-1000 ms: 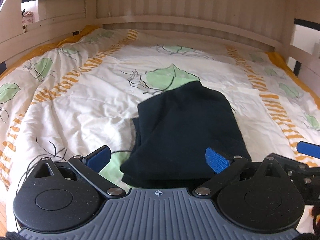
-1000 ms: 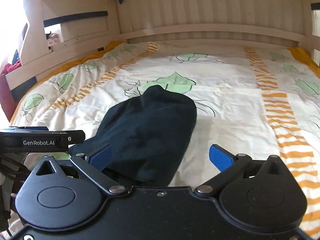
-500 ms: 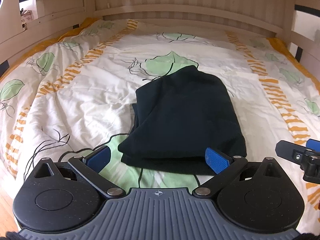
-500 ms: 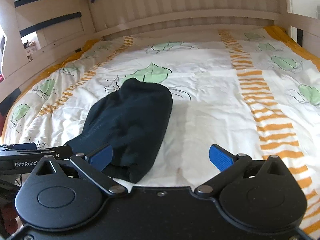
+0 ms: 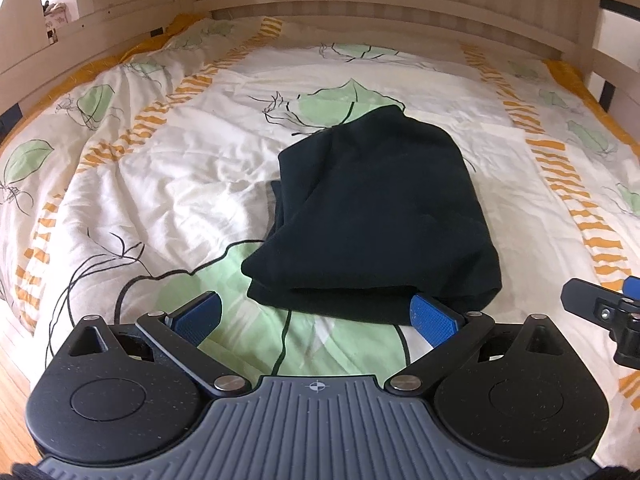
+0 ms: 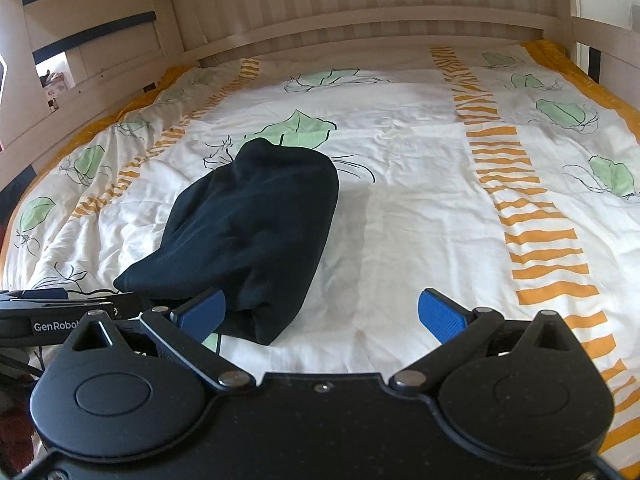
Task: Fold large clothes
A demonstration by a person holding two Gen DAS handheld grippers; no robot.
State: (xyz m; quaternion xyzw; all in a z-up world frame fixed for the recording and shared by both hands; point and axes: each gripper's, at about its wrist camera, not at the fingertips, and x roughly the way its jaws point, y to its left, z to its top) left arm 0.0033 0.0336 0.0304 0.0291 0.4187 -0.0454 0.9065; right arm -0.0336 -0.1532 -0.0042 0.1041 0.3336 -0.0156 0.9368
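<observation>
We can read one piece of lettering: white characters "GenRobo", cut off behind the right gripper's own frame, on the black side of the left gripper (image 6: 60, 312) as it shows at the left edge of the right wrist view. In the left wrist view we find no readable text, only a small crosshair mark on the grey ribbed plate (image 5: 318, 387).

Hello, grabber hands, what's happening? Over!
Left gripper open, empty. Right gripper open, empty. Dark navy folded garment lying on leaf-print quilt. Nothing in the way.
</observation>
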